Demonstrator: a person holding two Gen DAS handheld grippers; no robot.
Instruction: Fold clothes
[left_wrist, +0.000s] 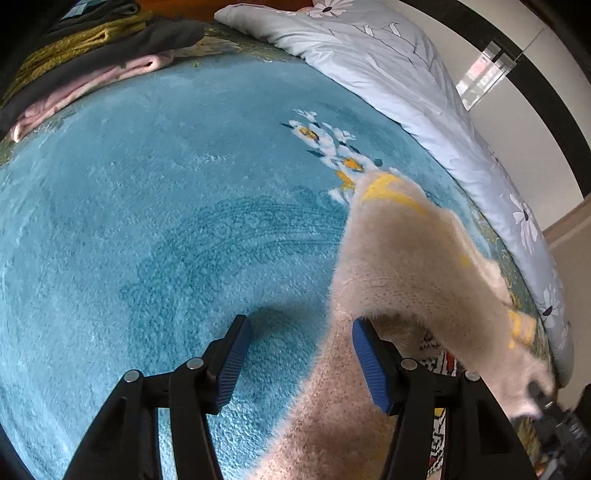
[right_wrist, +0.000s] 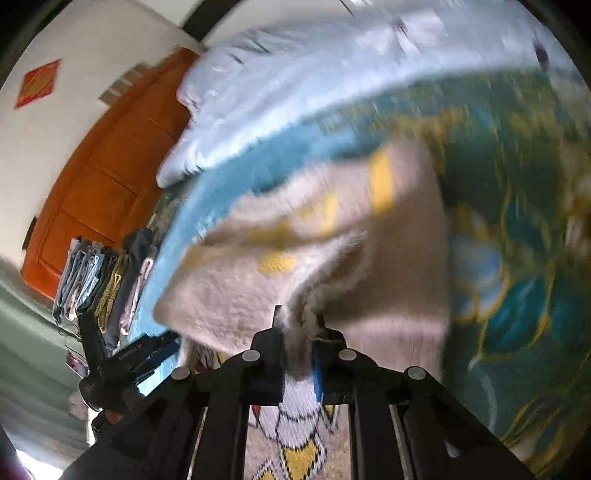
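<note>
Here the blanket (left_wrist: 147, 221) lies bare and teal to the left and ahead of the left gripper (left_wrist: 301, 363), open room running as far as the clothes pile (left_wrist: 85, 62) at its far left edge. On the right that room is bounded by the duvet (left_wrist: 424, 85), which runs along the blanket's far side.

The sweater (left_wrist: 402, 258), cream with yellow marks, lies on the blanket at the right. One part of it is lifted and stretches off toward the right gripper (left_wrist: 543, 400), seen small at the lower right of the left wrist view. The rest spreads flat under and beside the left gripper's right finger.

The left gripper points forward and down over the blanket with its jaws spread wide and nothing between them; its left pad (left_wrist: 234, 363) is over bare blanket, its right pad (left_wrist: 369, 365) over the sweater's edge.

In the right wrist view, blurred, the right gripper (right_wrist: 299, 343) is clenched on a bunched fold of the sweater (right_wrist: 295, 236), which hangs out ahead of it above the blanket (right_wrist: 517, 221). The left gripper (right_wrist: 147, 354) shows low at the left, near the pile (right_wrist: 107, 284).
</note>
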